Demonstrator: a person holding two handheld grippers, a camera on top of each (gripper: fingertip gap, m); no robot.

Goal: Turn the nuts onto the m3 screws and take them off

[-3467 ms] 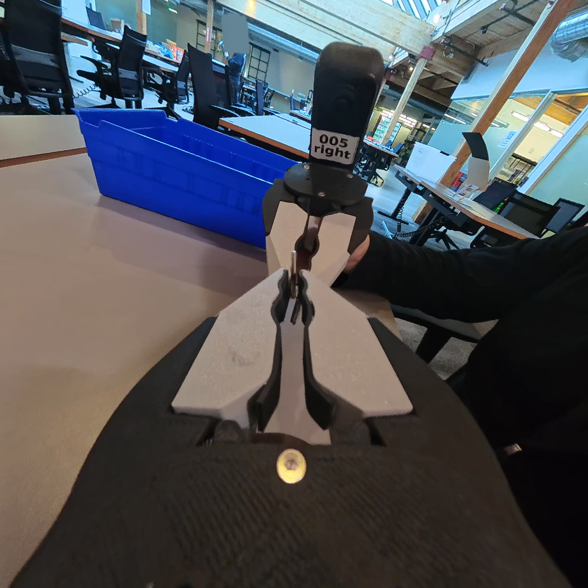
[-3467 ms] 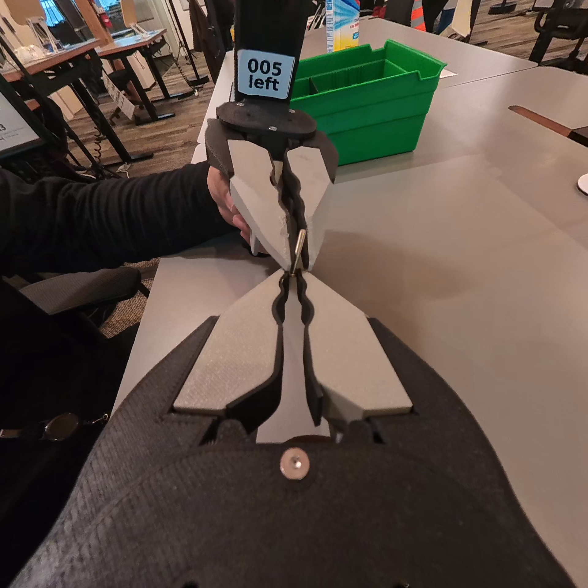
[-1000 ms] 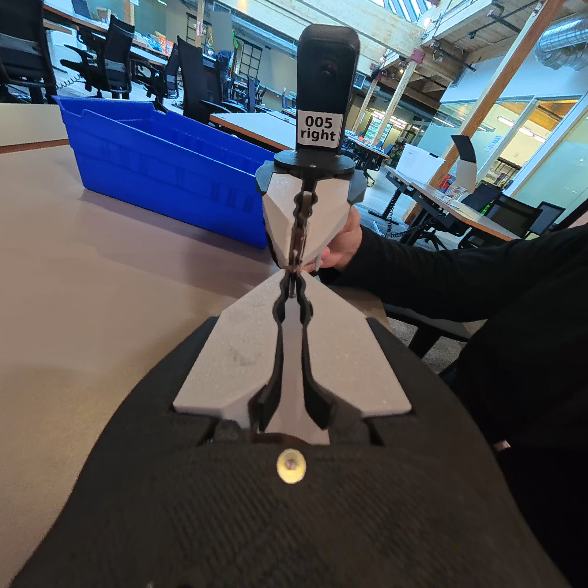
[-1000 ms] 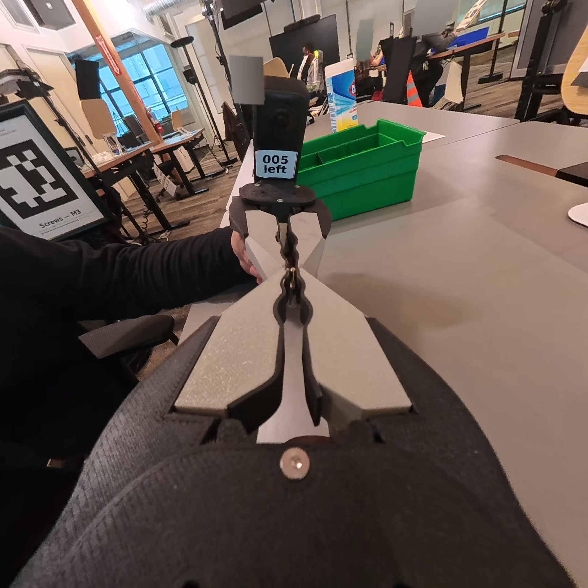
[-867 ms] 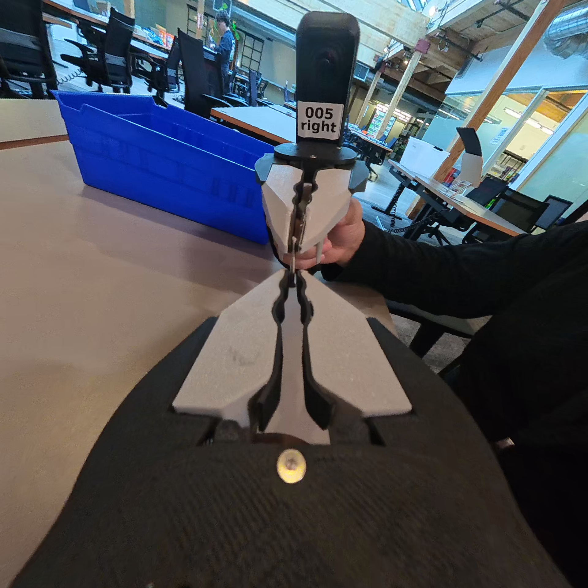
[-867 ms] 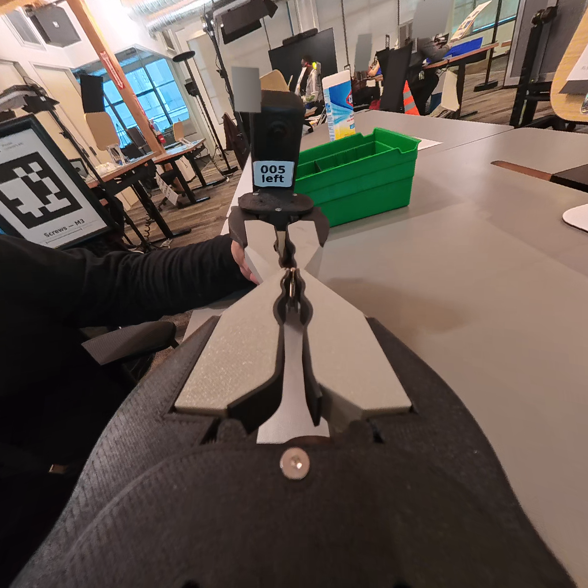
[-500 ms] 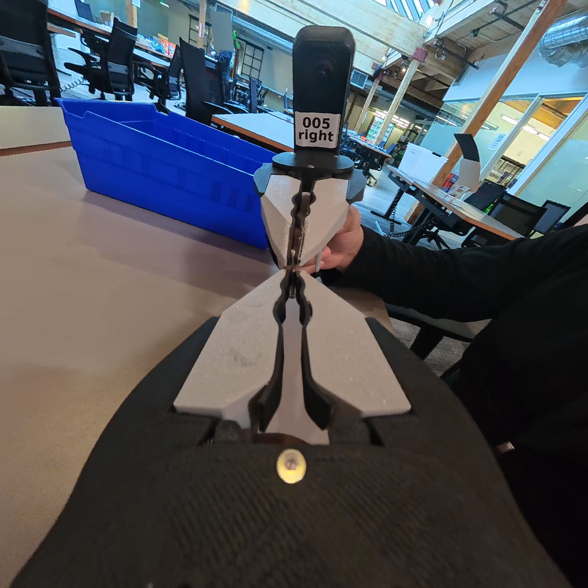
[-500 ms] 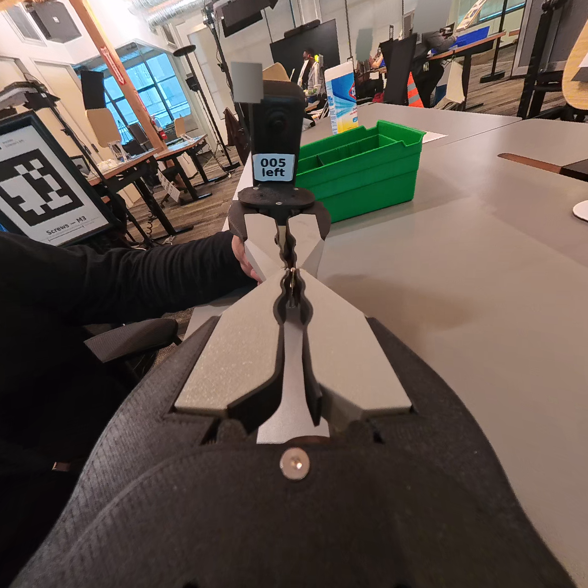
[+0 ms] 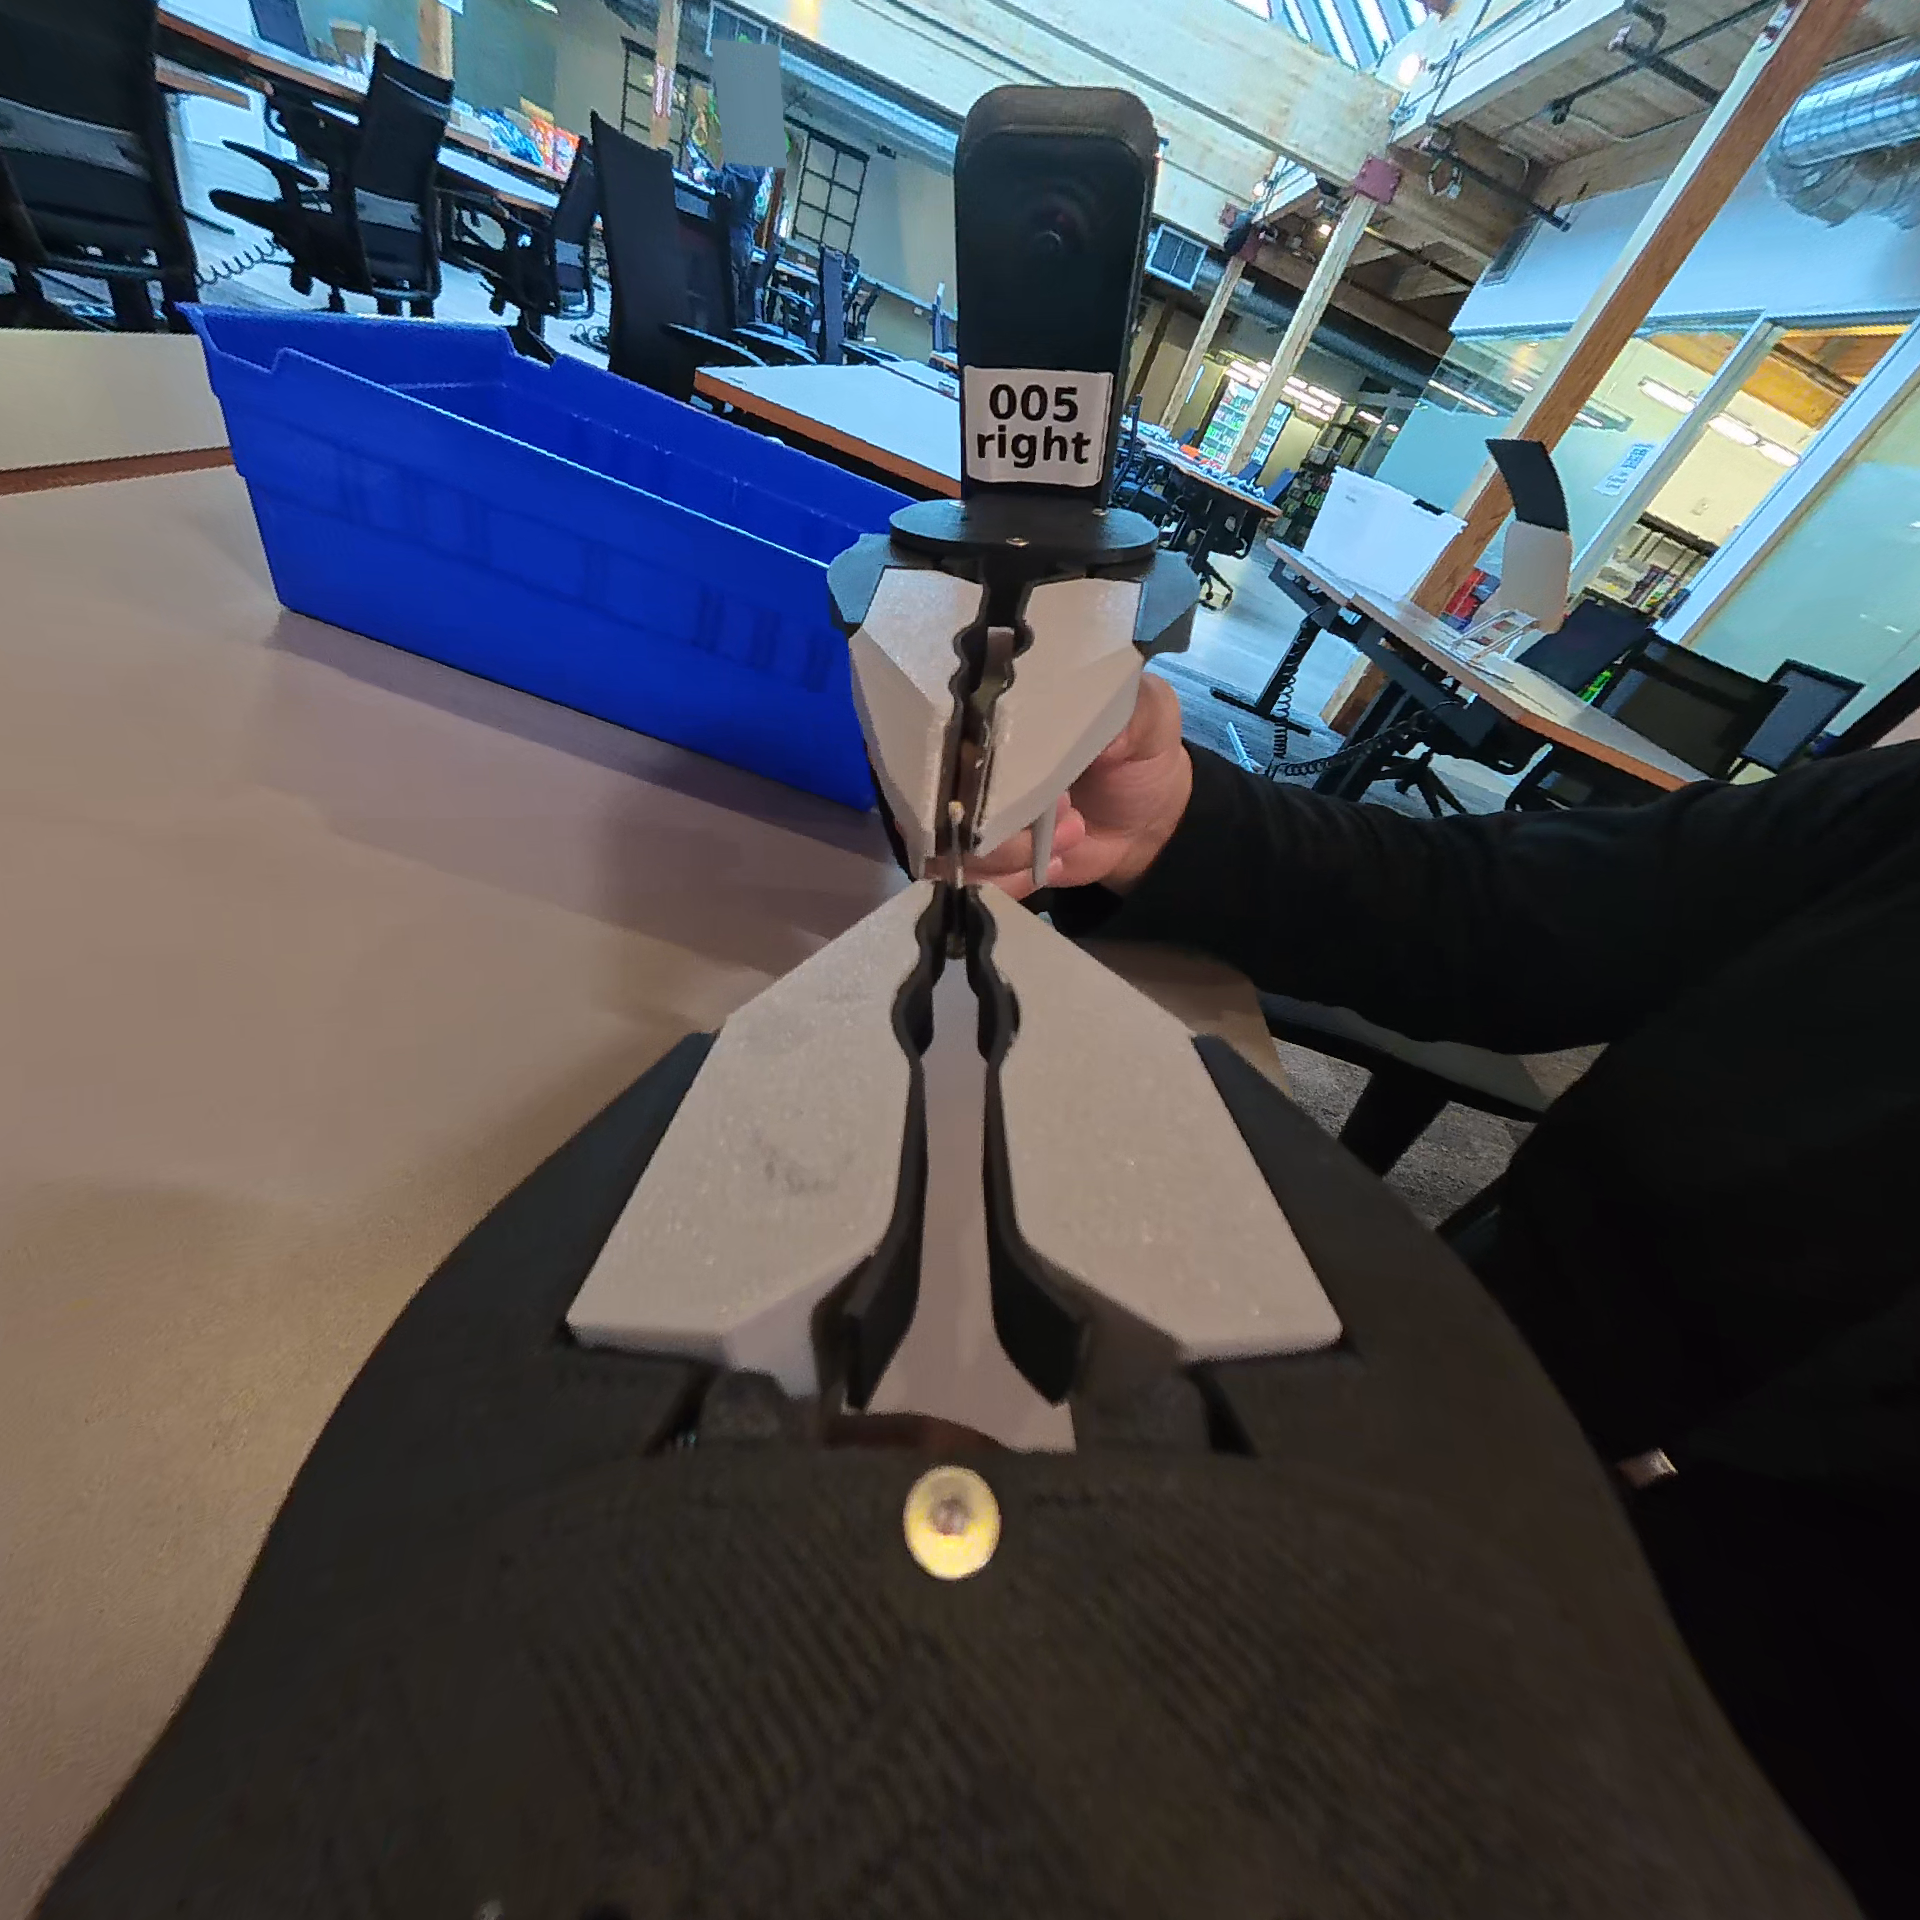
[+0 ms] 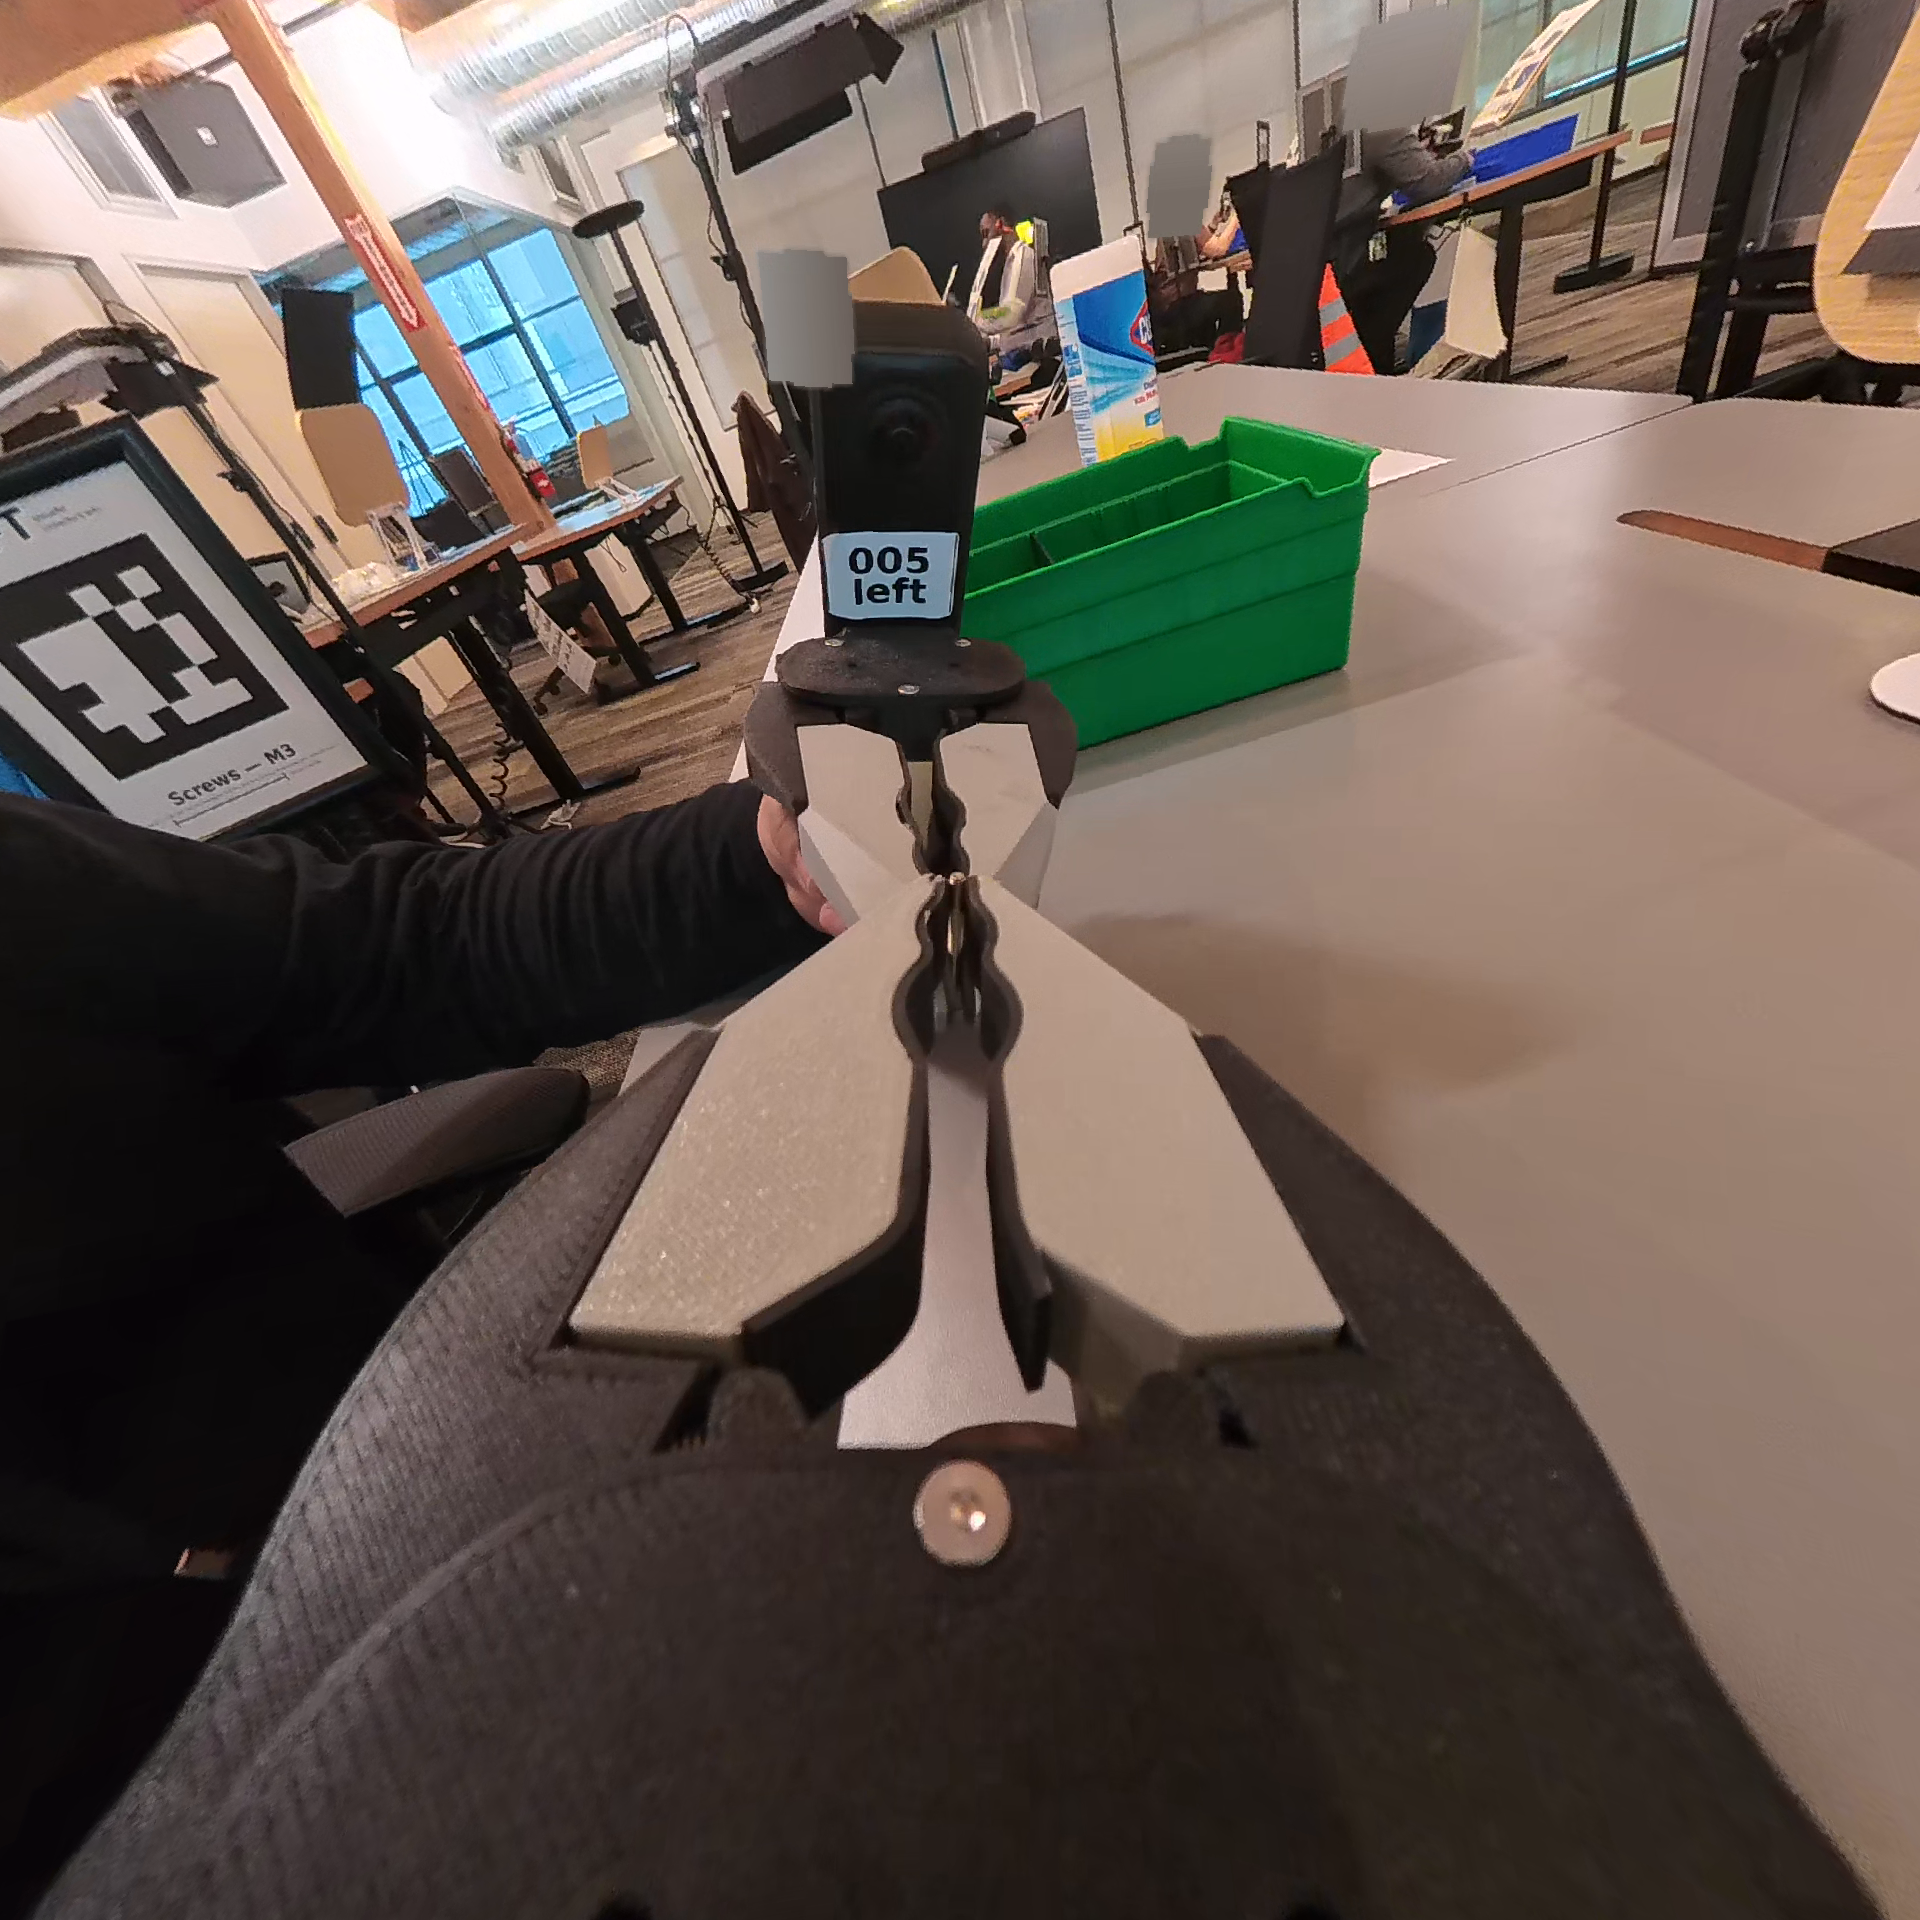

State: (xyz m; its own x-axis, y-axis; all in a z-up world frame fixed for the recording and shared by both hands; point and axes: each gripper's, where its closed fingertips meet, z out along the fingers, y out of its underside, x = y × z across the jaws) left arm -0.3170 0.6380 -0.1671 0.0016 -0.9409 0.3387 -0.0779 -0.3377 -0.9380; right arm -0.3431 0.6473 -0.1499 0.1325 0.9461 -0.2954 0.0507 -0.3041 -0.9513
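My two grippers meet tip to tip above the table edge. In the left wrist view my left gripper (image 9: 952,918) is shut, pinching a small dark part that I take for the nut (image 9: 951,938); it is mostly hidden. The right gripper (image 9: 956,864) faces it, held by a hand in a black sleeve. In the right wrist view my right gripper (image 10: 954,902) is shut on a thin shiny screw (image 10: 951,928) lying along its fingers. The left gripper (image 10: 940,852) touches its tip from the far side.
A blue bin (image 9: 540,561) stands on the grey table (image 9: 312,935) behind the right gripper. A green divided bin (image 10: 1174,623) and a wipes canister (image 10: 1112,364) stand behind the left gripper. A framed marker sign (image 10: 145,665) is at the left. My two grippers' fingertips are within a few centimetres of each other.
Both grippers stay shut and tip to tip. The right gripper has rolled a little about its long axis, so its view is tilted.
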